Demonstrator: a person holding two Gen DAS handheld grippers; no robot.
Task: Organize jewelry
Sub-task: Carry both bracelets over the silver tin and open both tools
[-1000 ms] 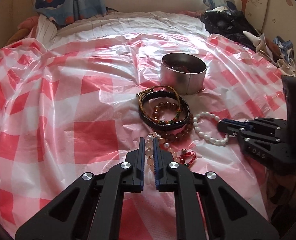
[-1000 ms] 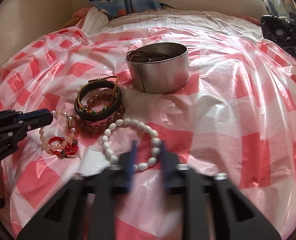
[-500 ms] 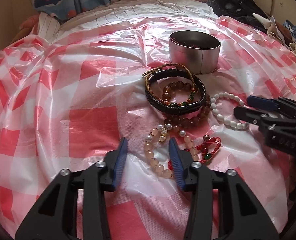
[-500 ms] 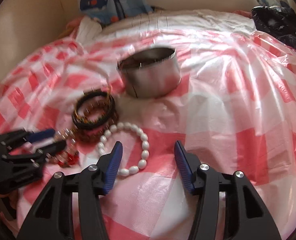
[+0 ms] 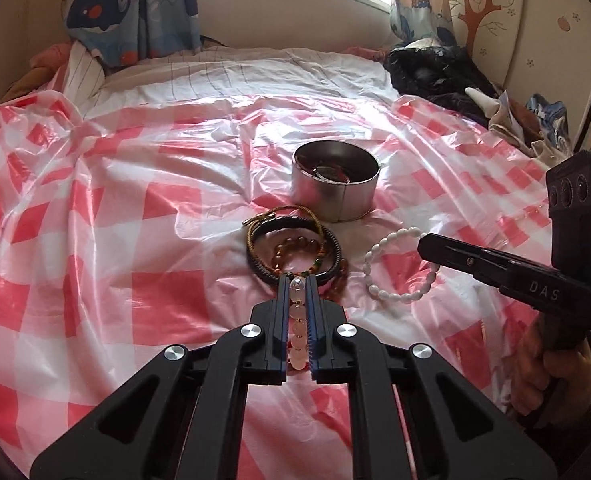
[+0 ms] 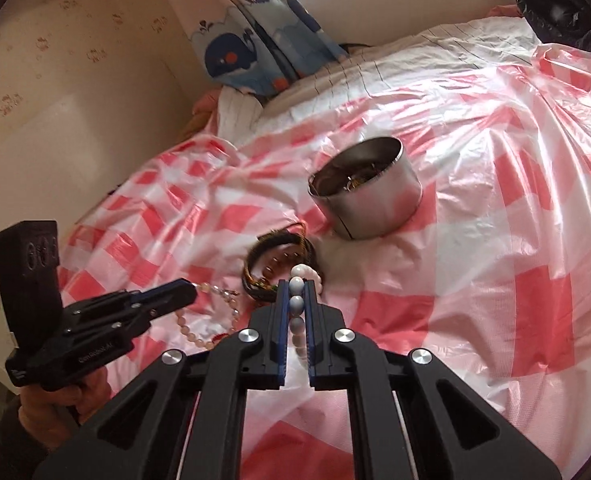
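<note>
Peach bead bracelet point(image 5: 297, 320) and white bead bracelet point(image 6: 297, 308) each pinched, lifted.

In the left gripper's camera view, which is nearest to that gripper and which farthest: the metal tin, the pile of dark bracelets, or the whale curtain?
1. Pile of dark bracelets, just beyond the left gripper tips.
2. Metal tin, farther back, slightly right.
3. Whale curtain, far end, upper left.

Whale curtain point(image 5: 135, 4) — checked plastic sheet point(image 5: 95, 240) — dark clothes point(image 5: 435, 72).
</note>
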